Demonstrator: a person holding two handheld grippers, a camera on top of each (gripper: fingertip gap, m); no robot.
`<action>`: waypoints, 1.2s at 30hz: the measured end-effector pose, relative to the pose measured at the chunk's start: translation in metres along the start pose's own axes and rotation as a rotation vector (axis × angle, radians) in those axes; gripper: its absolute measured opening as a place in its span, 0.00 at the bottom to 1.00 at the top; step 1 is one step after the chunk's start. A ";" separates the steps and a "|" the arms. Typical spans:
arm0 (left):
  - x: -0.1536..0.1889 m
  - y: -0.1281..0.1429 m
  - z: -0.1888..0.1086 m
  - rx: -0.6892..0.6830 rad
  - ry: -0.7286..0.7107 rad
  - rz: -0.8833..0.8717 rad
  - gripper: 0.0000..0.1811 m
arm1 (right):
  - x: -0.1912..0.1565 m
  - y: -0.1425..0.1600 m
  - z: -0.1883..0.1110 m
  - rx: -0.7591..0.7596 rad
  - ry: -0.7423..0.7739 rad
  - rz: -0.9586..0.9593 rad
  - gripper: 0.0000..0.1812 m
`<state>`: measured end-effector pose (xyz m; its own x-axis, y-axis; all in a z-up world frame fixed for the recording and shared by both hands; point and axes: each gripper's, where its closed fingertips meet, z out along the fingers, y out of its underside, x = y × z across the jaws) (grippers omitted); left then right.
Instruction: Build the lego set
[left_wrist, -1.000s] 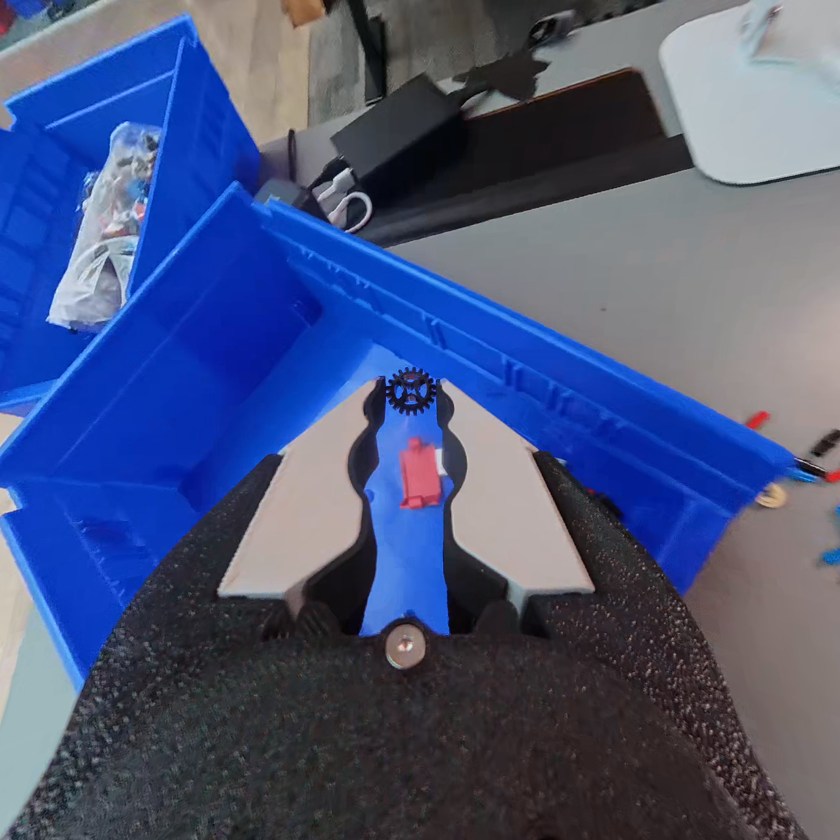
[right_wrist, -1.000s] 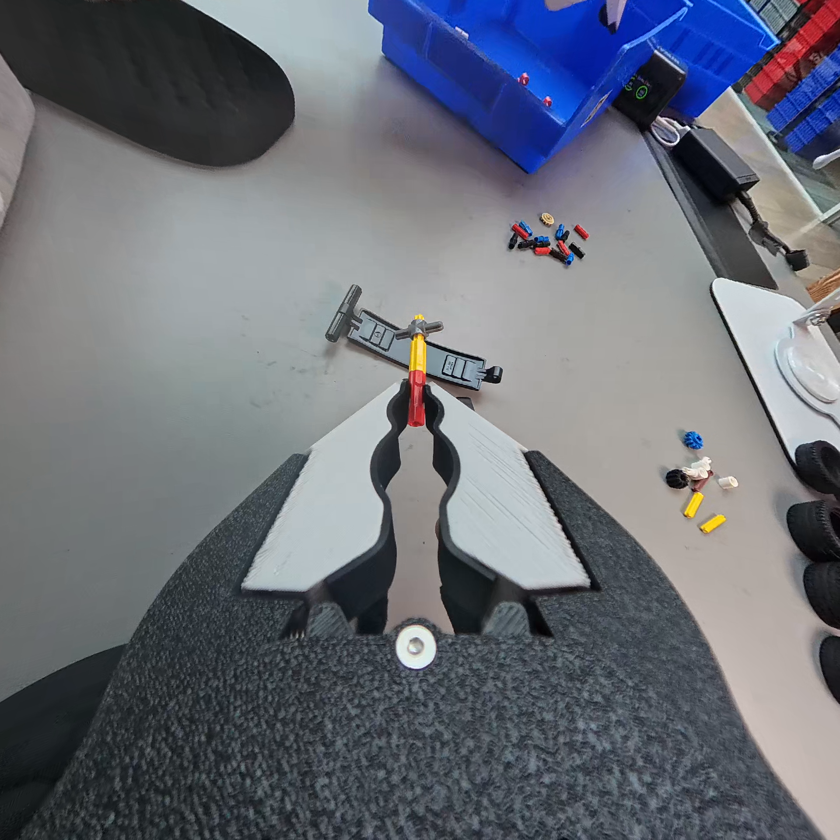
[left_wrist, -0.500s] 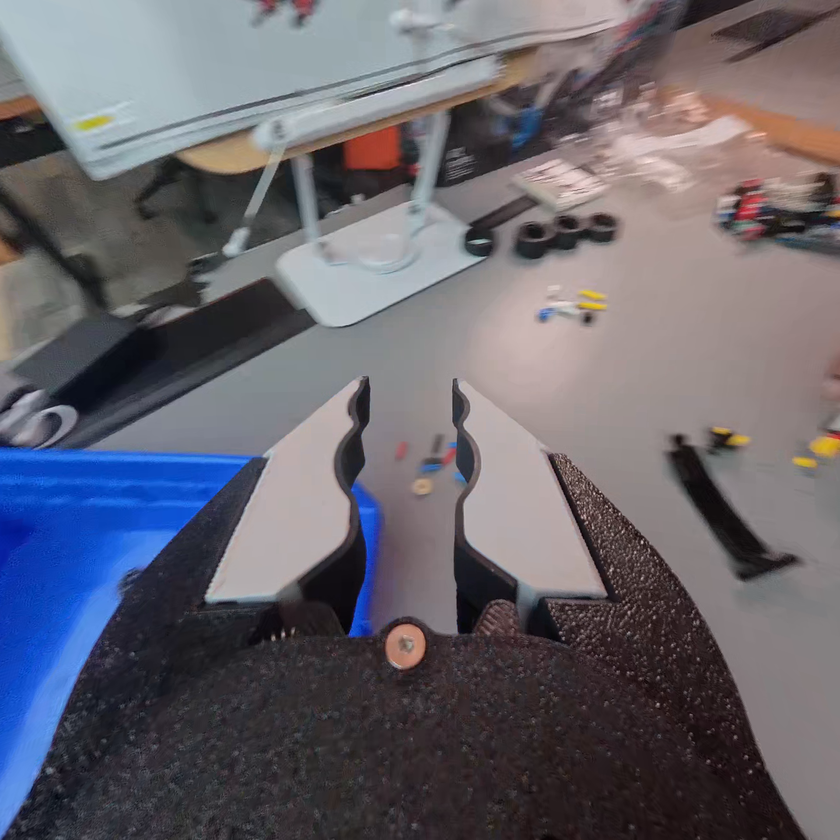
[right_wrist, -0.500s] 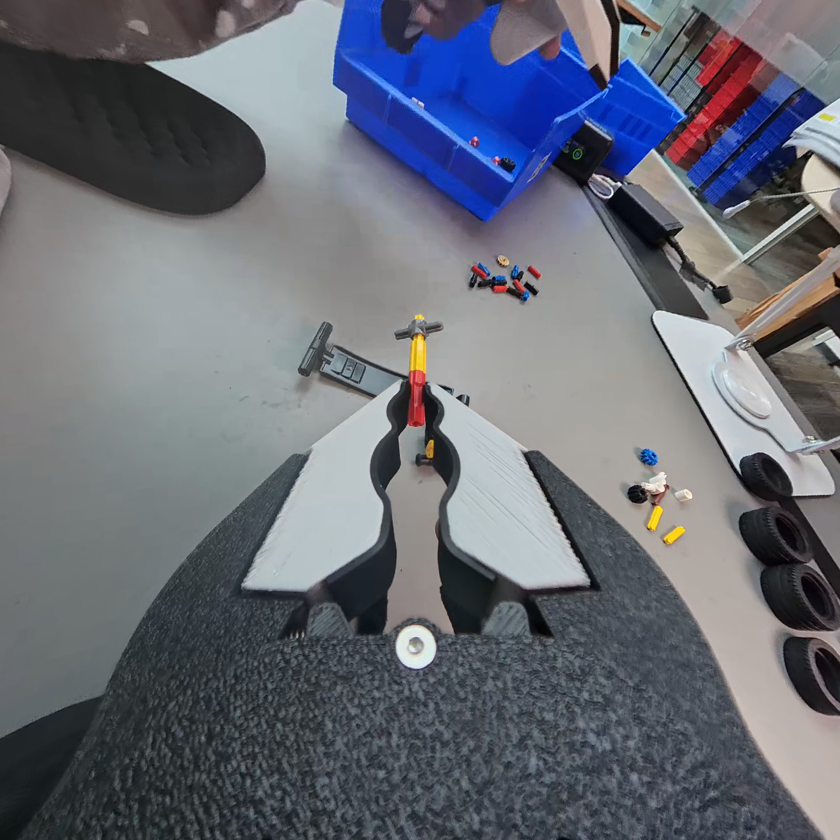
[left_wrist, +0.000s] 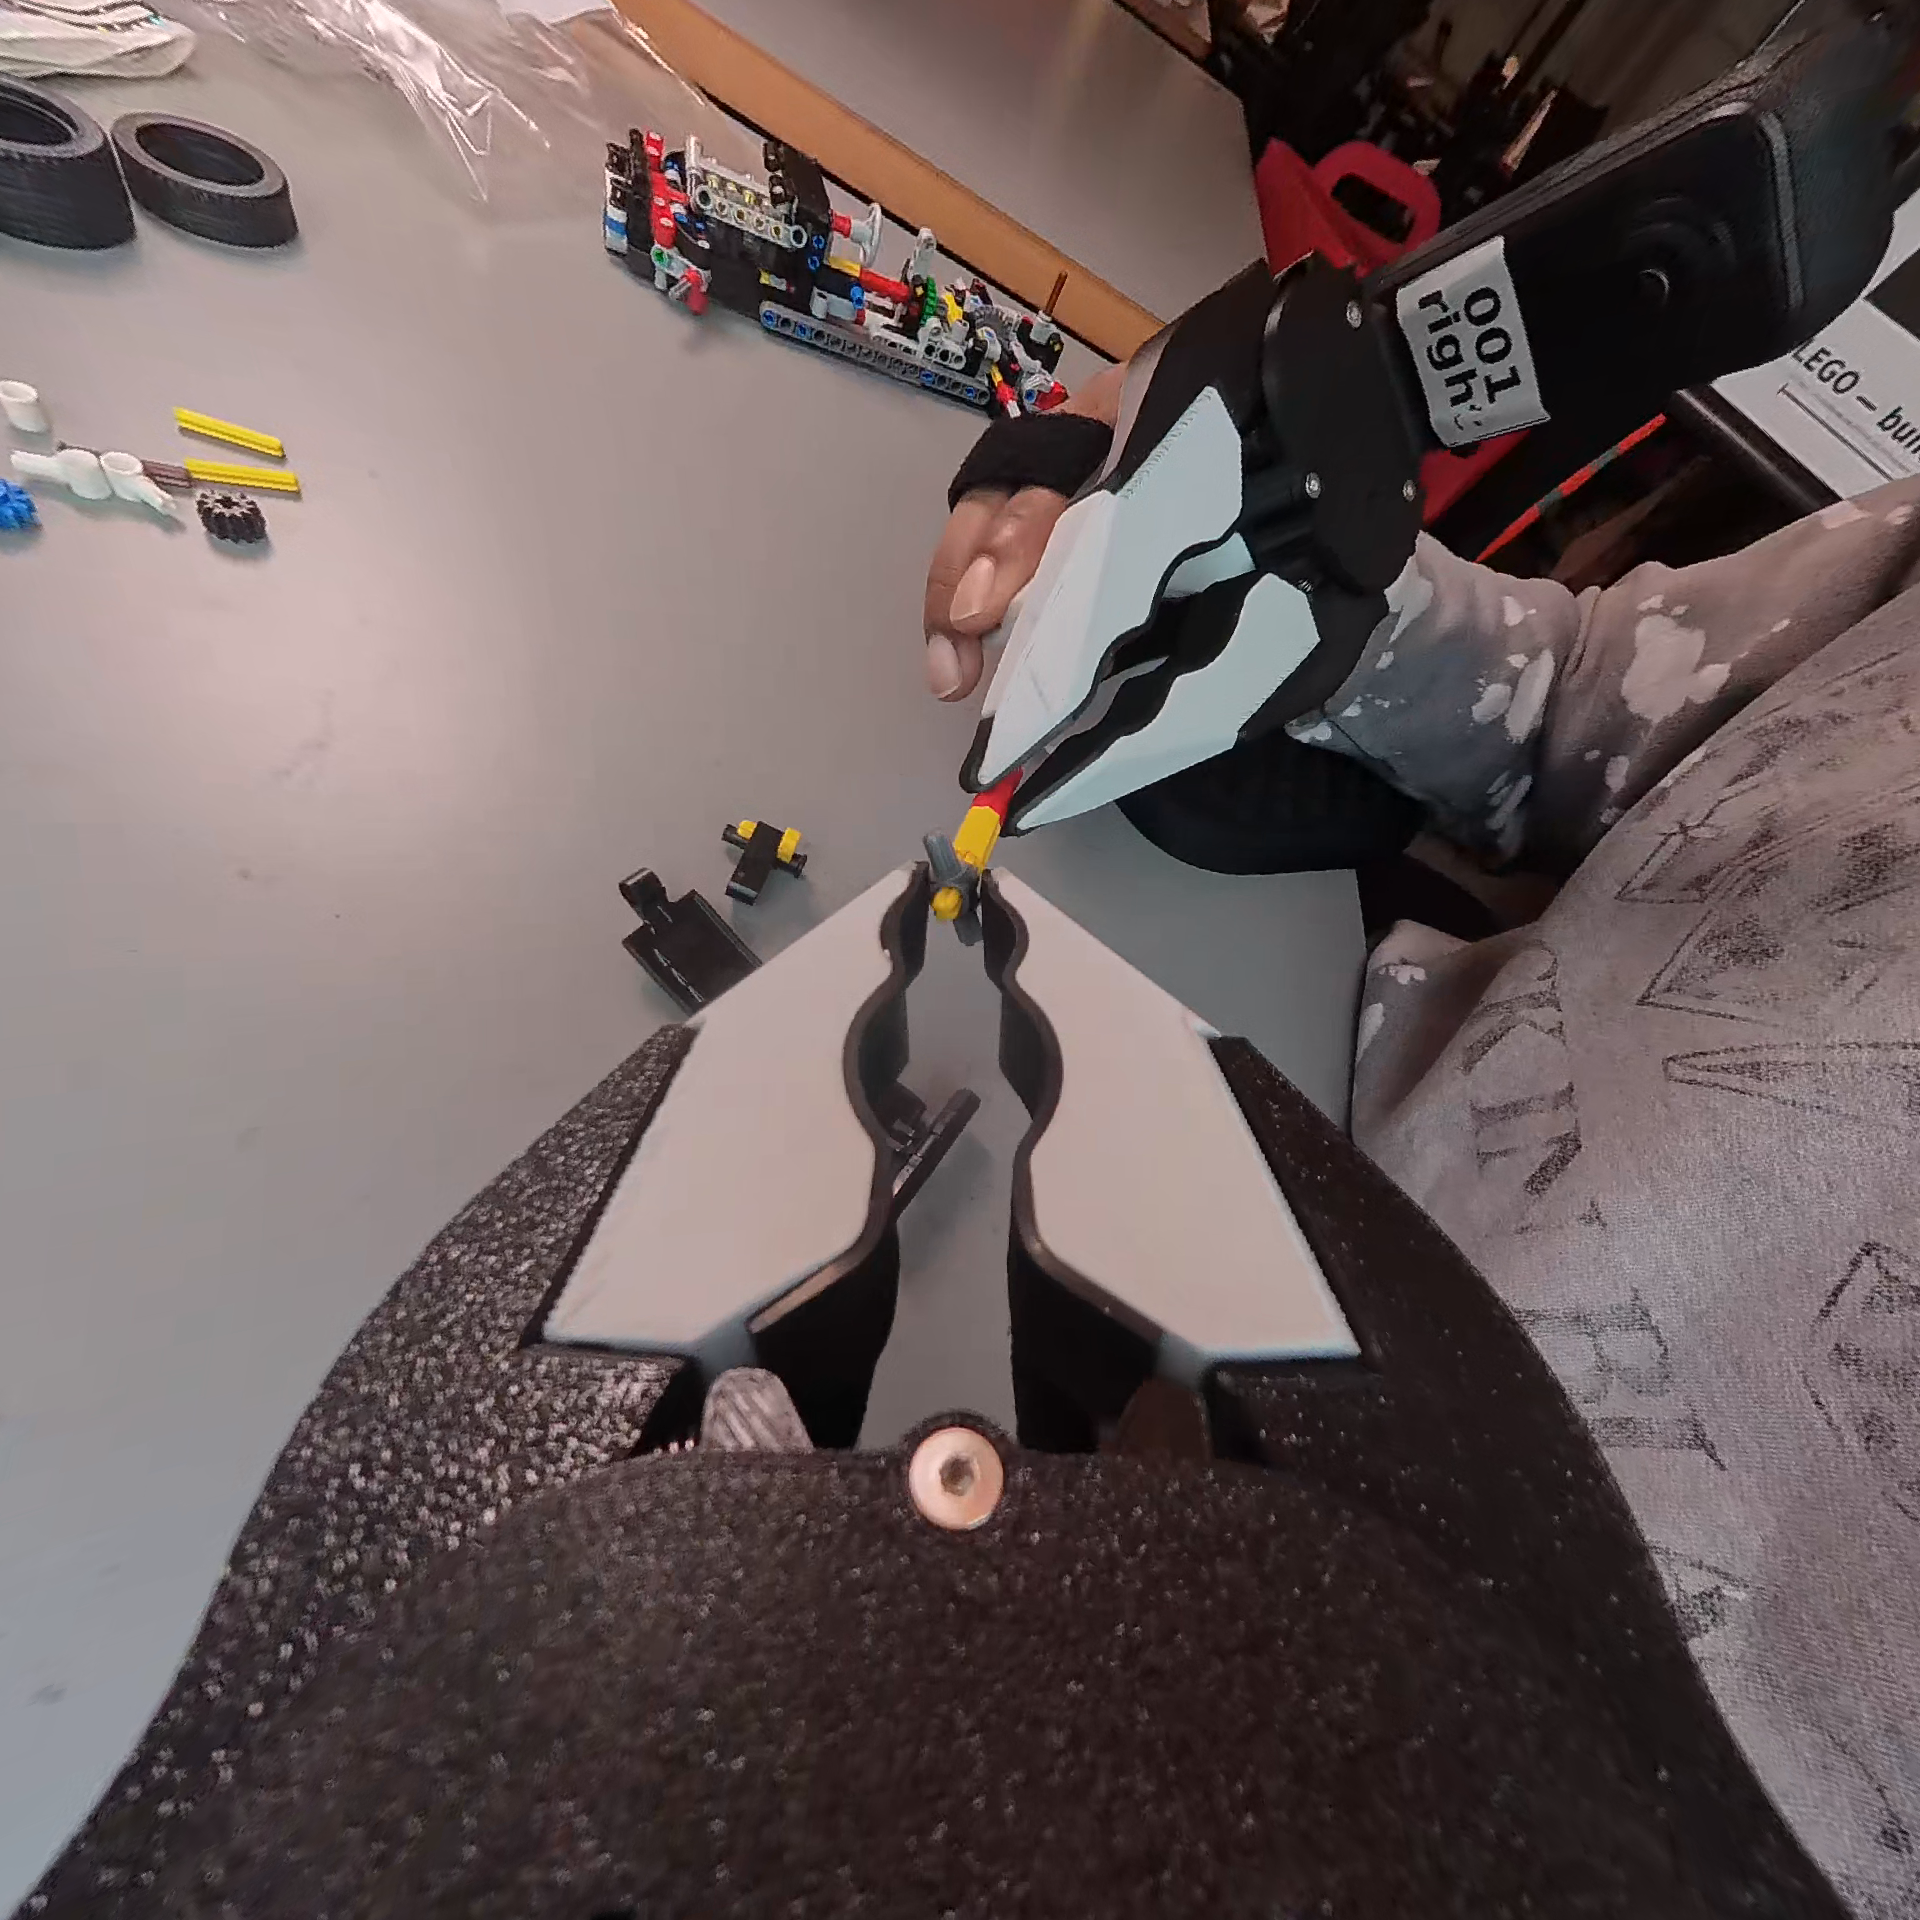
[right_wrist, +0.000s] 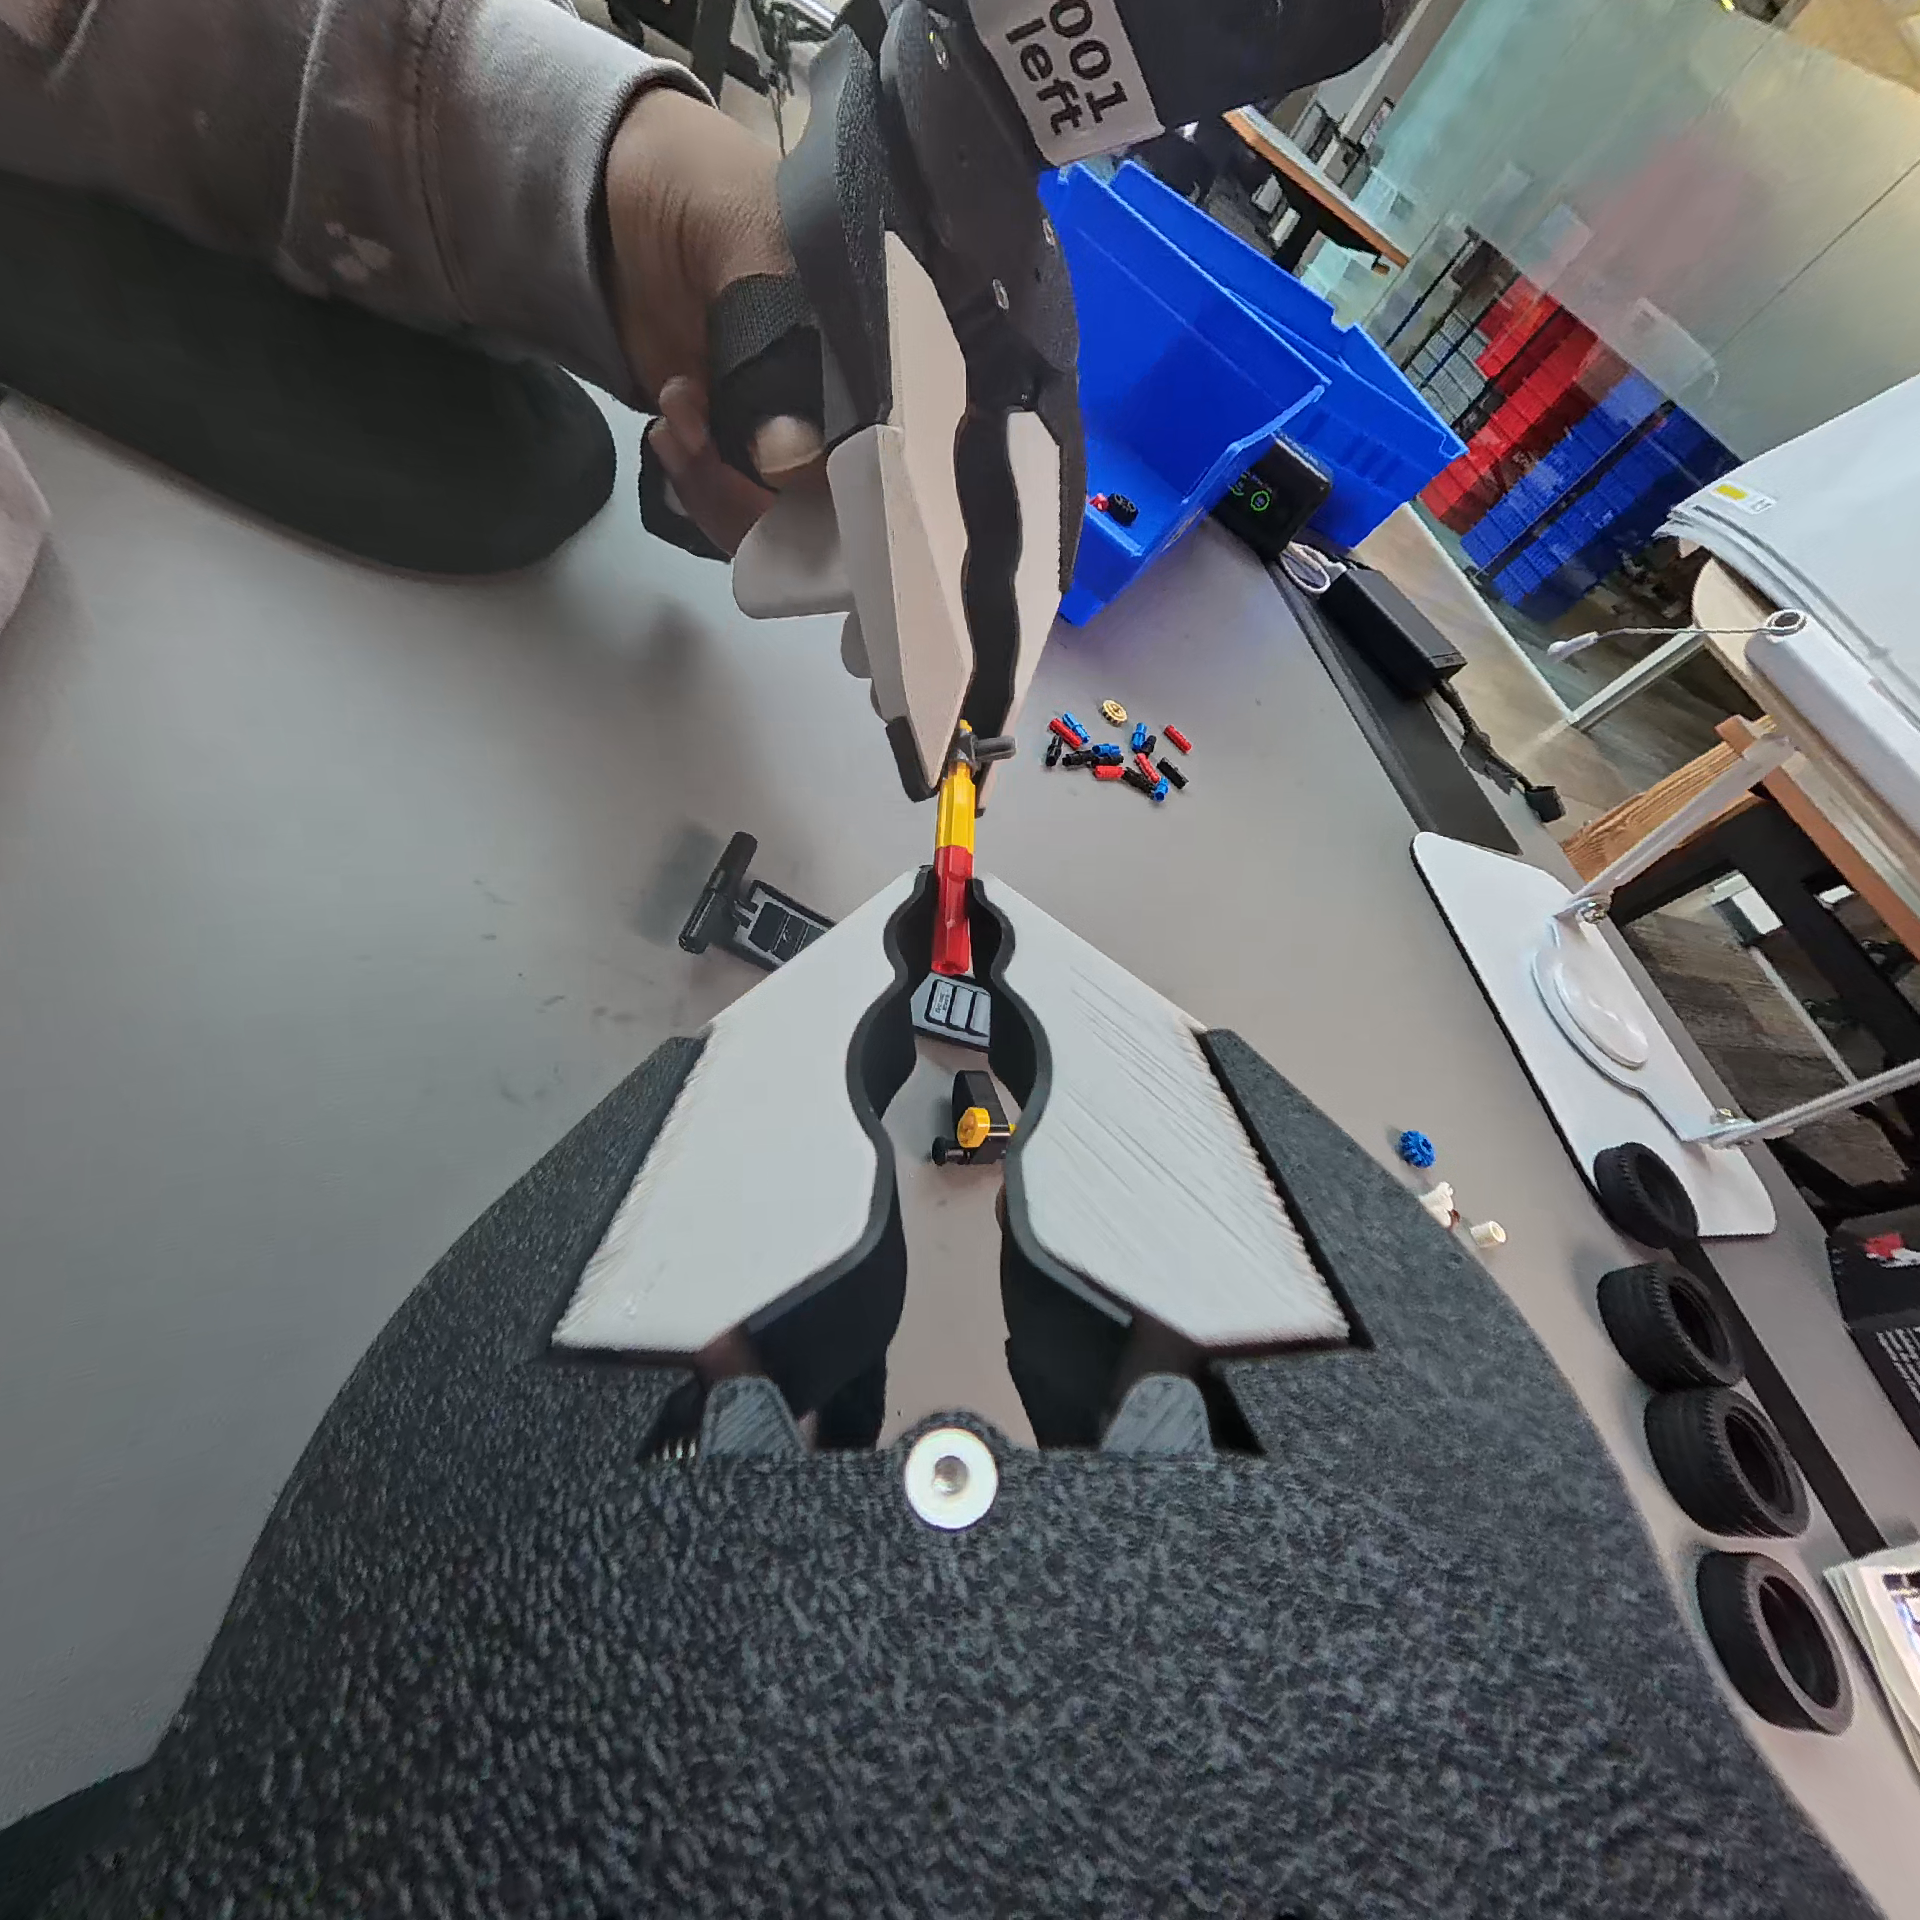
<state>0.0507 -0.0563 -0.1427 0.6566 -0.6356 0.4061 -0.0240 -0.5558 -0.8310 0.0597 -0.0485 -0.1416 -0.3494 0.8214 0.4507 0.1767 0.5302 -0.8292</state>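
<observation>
That little red-and-yellow axle piece (right_wrist: 951, 862) hangs mid-air above the worktop's middle; right gripper (right_wrist: 948, 914) jaws pinching the red end, left gripper (left_wrist: 951, 904) jaws closing round the grey cross-tip, contact unclear; it looks light, stiff, slippery, so grip it by the ends.

1. Left gripper (left_wrist: 951, 902): two pale grey wedge fingers (left_wrist: 748, 1122) with wavy black inner edges, a speckled black body and one silver screw (left_wrist: 956, 1473).
2. Right gripper (right_wrist: 954, 904): the same build, with a white label.
3. Grey paint-flecked sleeve (left_wrist: 1558, 686); black finger strap (right_wrist: 764, 312).
</observation>
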 end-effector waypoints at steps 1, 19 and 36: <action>0.000 0.000 0.000 0.004 0.002 0.000 0.04 | 0.000 0.001 0.000 0.001 -0.002 0.001 0.02; -0.005 -0.003 -0.010 0.035 -0.063 0.093 0.03 | 0.004 0.003 0.003 0.010 -0.005 0.052 0.03; -0.157 0.000 -0.143 -0.242 -1.194 0.449 0.04 | 0.021 0.027 -0.005 -0.095 0.079 0.038 0.03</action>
<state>-0.1604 -0.0328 -0.1517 0.8146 0.0075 -0.5800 -0.4684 -0.5815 -0.6652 0.0615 -0.0164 -0.1531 -0.2676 0.8534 0.4474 0.2759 0.5128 -0.8130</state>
